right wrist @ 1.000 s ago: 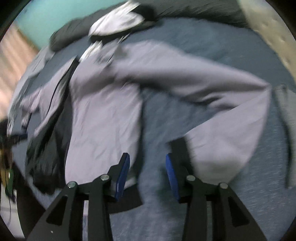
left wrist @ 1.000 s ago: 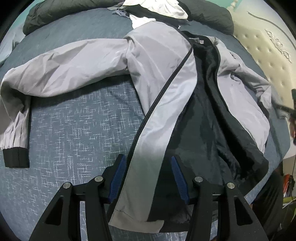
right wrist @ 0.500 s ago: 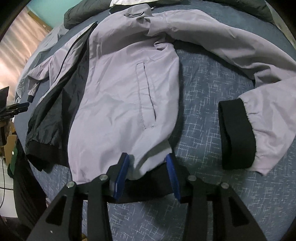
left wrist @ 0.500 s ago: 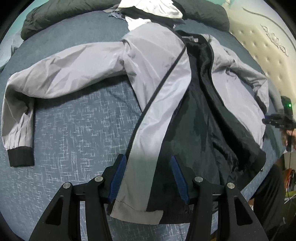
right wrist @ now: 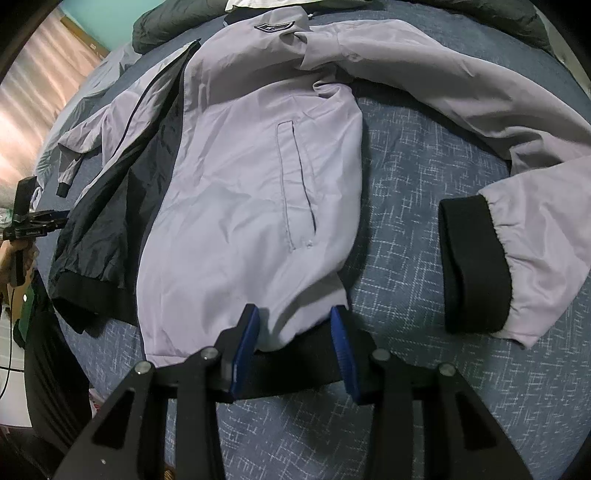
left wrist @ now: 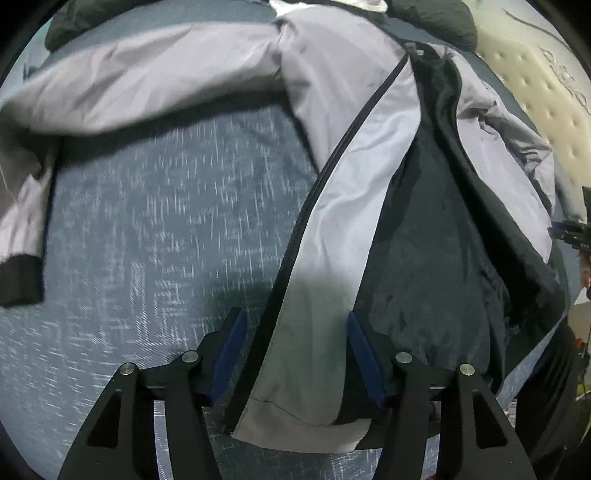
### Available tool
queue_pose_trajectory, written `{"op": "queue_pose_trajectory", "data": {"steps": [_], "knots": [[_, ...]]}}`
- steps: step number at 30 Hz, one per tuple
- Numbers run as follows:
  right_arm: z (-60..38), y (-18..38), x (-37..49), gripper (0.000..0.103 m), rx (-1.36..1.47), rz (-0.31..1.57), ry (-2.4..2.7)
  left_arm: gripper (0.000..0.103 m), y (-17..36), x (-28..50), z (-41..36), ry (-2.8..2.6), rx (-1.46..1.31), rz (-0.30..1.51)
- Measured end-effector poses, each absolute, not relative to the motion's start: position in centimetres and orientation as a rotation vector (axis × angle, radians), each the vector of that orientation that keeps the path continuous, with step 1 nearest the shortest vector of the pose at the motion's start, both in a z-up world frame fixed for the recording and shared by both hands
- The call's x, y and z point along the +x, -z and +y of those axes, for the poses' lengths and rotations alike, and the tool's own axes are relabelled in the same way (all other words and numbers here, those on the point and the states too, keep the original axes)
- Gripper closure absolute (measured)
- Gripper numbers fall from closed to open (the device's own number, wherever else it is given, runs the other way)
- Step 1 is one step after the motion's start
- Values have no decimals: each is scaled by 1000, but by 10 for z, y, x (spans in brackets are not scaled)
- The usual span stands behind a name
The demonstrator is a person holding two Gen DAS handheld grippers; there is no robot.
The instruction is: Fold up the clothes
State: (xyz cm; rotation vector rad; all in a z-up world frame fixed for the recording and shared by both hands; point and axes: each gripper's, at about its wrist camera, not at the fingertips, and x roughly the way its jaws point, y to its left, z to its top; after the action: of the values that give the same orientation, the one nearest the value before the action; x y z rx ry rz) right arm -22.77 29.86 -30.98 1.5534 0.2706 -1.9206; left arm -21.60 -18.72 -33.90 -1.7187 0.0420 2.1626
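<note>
One grey jacket (right wrist: 240, 192) lies unzipped and face up on the blue bedspread (right wrist: 417, 206), its long axis running away from both grippers: black hem band nearest them, collar at the far end. Its two sleeves spread sideways, each ending in a black cuff (right wrist: 469, 266); the other cuff (left wrist: 20, 280) lies far left of the left gripper.

The left gripper (left wrist: 293, 354) points steeply down over the hem corner of the open front panel. Its jaws are opening, with the grey facing strip (left wrist: 332, 236) and zipper edge between the two blue pads (left wrist: 364, 354); the pads stand clear of the cloth on both sides.

The right gripper (right wrist: 293, 347) stands about half open, straddling the hem band (right wrist: 295, 354) of the other front panel, whose slit pocket (right wrist: 299, 184) lies just ahead. Whether its pads press the fabric cannot be told.

Bare bedspread lies left of the left gripper and right of the right gripper, up to the sleeves. Beyond the collar sits a dark heap of bedding (right wrist: 166, 26). A tufted headboard (left wrist: 535, 85) rises far right of the left gripper.
</note>
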Motion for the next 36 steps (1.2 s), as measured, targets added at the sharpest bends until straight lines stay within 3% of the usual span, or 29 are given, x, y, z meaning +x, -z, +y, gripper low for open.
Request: {"op": "queue_pose_trajectory", "data": {"steps": [3, 4, 6, 10, 23, 29, 34, 36], "knots": [[300, 309, -228, 62, 1553, 276, 1921, 47, 341, -213, -188, -2147, -1704, -3], [300, 309, -228, 62, 1553, 278, 1921, 62, 341, -212, -187, -2141, -1698, -5], [301, 308, -228, 62, 1552, 282, 1922, 79, 339, -210, -183, -2140, -1685, 9], [302, 308, -226, 62, 1554, 290, 1926, 95, 324, -202, -171, -2130, -1643, 29], [313, 296, -215, 62, 1554, 272, 1957, 100, 248, -181, -73, -1962, -1406, -137], [320, 285, -211, 62, 1525, 256, 1976, 100, 247, -180, -11, -1916, -1405, -16], [327, 278, -212, 62, 1503, 236, 1986, 99, 248, -192, -39, -2007, -1445, 37], [329, 279, -213, 62, 1504, 224, 1990, 94, 254, -202, -69, -2059, -1485, 13]]}}
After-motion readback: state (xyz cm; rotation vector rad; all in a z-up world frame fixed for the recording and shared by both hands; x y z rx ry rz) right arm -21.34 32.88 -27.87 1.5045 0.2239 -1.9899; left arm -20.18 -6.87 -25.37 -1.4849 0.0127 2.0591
